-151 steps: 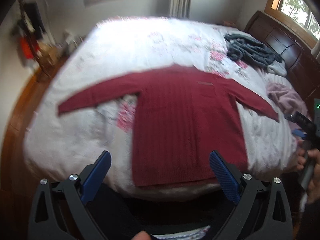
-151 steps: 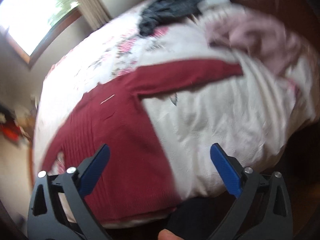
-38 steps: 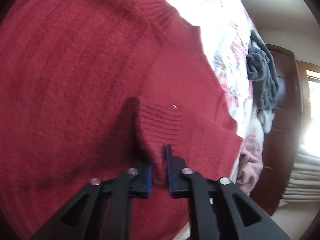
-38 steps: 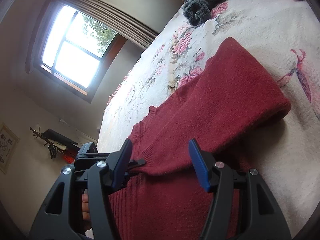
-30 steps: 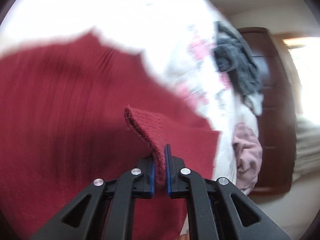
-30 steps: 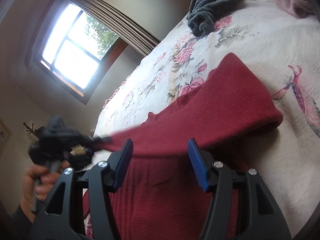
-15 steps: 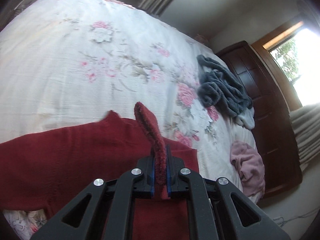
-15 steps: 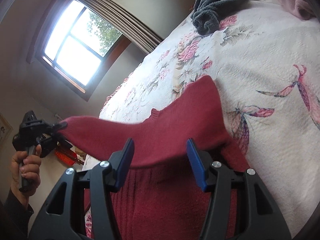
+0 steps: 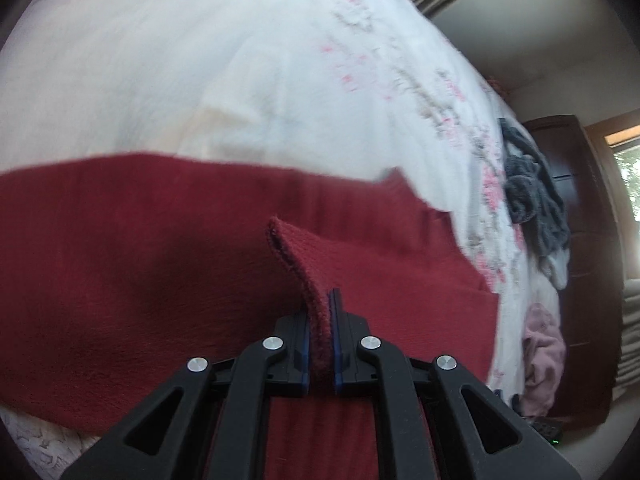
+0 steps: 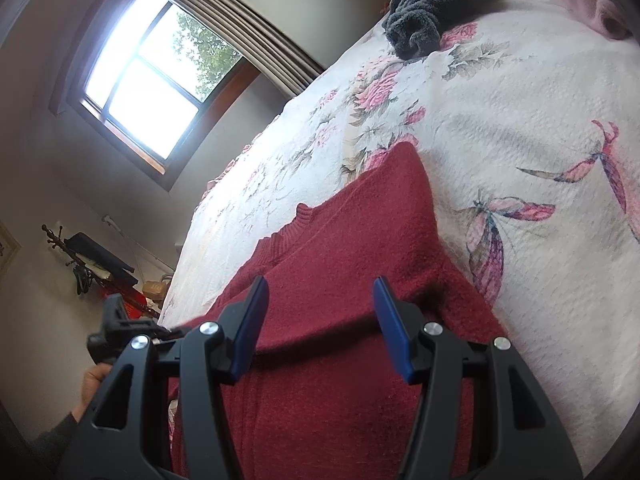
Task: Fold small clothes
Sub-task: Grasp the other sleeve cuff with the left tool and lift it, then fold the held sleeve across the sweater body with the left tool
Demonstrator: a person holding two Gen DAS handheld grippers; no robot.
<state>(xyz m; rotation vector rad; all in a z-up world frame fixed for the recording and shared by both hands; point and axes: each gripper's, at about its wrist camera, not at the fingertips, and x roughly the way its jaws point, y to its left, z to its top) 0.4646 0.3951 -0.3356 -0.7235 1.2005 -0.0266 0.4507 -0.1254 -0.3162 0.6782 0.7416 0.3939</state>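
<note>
Left claw: your left gripper (image 9: 320, 336) is clamped tight on the ribbed cuff (image 9: 298, 264) of the red sweater (image 9: 140, 272), and the cuff stands up out of the pads.
Right claw: your right gripper (image 10: 320, 320) is spread wide and holds nothing; it hovers just over the sweater, with red knit between its blue pads (image 10: 390, 328).
Sweater: it lies spread on the bed (image 10: 520, 128), the sleeve pulled across the body and the collar (image 10: 288, 232) pointing away from you.
Your hand: at the sweater's left side your left hand (image 10: 94, 384) grips the other tool's handle, a dark sleeve (image 10: 56, 436) below it.
Bedspread: white with pink flowers and dragonflies, beyond and to the right of the sweater.
Grey heap: a dark grey garment (image 10: 432, 0) lies well past the sweater, near the dark headboard (image 9: 580, 208).
Pink heap: a pale pink garment (image 9: 544, 344) lies at the bed's edge, right of the sweater.
Window: a bright window (image 10: 156, 76) stands far beyond the sweater's collar.
</note>
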